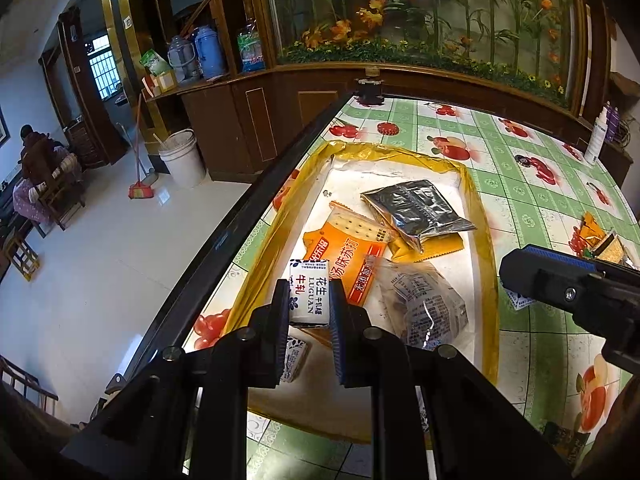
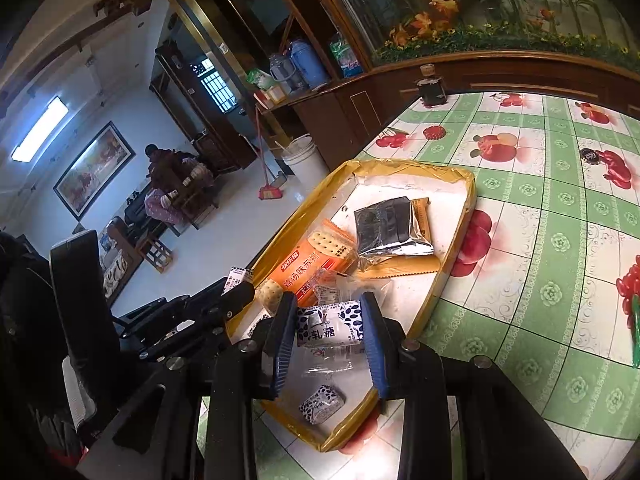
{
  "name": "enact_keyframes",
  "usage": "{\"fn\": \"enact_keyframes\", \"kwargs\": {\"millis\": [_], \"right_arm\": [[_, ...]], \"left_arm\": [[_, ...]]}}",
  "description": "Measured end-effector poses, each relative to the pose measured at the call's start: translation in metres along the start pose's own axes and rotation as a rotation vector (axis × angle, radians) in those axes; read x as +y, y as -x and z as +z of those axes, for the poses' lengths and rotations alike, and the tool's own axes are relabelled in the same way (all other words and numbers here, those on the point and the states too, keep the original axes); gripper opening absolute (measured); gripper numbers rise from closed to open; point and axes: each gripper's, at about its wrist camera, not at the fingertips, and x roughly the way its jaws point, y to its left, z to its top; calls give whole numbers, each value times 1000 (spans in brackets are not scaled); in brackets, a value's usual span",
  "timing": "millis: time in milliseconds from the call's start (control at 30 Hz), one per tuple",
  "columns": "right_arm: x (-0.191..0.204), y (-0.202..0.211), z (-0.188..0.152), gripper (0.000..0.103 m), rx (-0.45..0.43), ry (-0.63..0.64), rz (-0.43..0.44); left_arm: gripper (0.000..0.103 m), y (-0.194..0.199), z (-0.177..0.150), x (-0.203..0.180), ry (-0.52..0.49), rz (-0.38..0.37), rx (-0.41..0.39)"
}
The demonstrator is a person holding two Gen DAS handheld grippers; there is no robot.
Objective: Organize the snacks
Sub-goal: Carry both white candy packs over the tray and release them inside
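Observation:
A shallow yellow-rimmed box [image 1: 486,240] [image 2: 456,256] lies on the table and holds snacks: an orange cracker pack [image 1: 348,252] [image 2: 312,260], a silver foil pack [image 1: 420,208] [image 2: 390,228], a clear-wrapped cake [image 1: 424,308] and a small white-and-blue candy [image 1: 294,354] [image 2: 322,404]. My left gripper [image 1: 310,300] is shut on a white nougat candy [image 1: 309,298] above the box. My right gripper [image 2: 330,324] is shut on another nougat candy [image 2: 330,326] above the box. The right gripper also shows in the left wrist view [image 1: 532,272], at the box's right side.
The table has a green fruit-print cloth [image 2: 540,240] and a dark left edge [image 1: 248,216]. More snacks [image 1: 600,240] lie at the right. A dark jar [image 1: 369,90] stands at the far end, a white bottle [image 1: 598,136] at far right. The floor has a bucket and broom.

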Motion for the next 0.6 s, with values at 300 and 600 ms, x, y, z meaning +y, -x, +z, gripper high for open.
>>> {"fn": "enact_keyframes", "kwargs": {"millis": [300,600], "right_arm": [[0,-15,7,32,15,6,-8],[-4,-38,13,32,35,5,-36]], "left_arm": [[16,-13,1,8,20,-1,26],[16,-30,3,5,27,-35,71]]}}
